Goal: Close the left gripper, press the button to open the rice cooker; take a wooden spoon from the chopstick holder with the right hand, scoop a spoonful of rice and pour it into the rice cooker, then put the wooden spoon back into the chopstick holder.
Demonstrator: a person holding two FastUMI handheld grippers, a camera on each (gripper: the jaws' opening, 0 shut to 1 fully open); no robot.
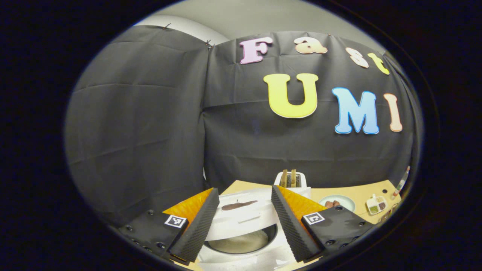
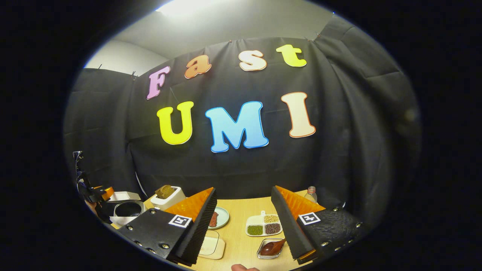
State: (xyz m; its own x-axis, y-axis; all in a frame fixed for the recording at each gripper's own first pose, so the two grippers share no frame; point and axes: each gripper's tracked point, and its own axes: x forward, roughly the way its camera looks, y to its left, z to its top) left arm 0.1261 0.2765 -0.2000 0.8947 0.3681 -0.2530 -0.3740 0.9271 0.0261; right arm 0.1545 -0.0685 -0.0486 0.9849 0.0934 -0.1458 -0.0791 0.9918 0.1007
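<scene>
The white rice cooker (image 1: 244,259) sits right below my left gripper (image 1: 244,192), whose fingers stand open on either side of it. Its lid (image 1: 241,214) is raised and the inner pot (image 1: 241,242) shows a pale filling. In the right gripper view the same cooker (image 2: 126,210) stands far left with its lid up, and the left gripper (image 2: 92,194) hovers beside it. My right gripper (image 2: 244,190) is open and holds nothing. A brown wooden spoon (image 2: 273,247) lies in a small clear container (image 2: 263,254) beside the right finger.
A white toaster (image 1: 290,180) (image 2: 169,195) with bread stands behind the cooker. On the wooden table (image 2: 237,233) are a green plate (image 2: 222,217) (image 1: 340,202), a divided dish of grains (image 2: 264,225) (image 1: 376,205), a pale flat box (image 2: 211,246) and a bottle (image 2: 311,194).
</scene>
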